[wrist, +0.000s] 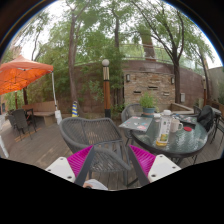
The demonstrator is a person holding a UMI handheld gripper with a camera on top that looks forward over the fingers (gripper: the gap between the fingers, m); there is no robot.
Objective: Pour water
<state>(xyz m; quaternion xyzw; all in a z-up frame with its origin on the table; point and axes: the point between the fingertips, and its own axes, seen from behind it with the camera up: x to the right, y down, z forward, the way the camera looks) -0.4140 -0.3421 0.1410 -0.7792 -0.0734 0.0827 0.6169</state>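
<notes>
Facing: a patio with trees is seen beyond the fingers [112, 160].
Fingers: spread apart, nothing held; a wicker chair [98, 135] shows between and ahead of them.
Worktop [178, 143]: round, right of the chair, well ahead.
Bottle [165, 128]: stood upright on the worktop.
Umbrella [20, 73]: orange, far left.

Single view, riding on the gripper [112, 165], looking forward along its two fingers (pink pads low in view) across an outdoor patio. Chair [95, 135] close ahead, glass table [192, 142] near, stone wall [140, 85] far behind.
</notes>
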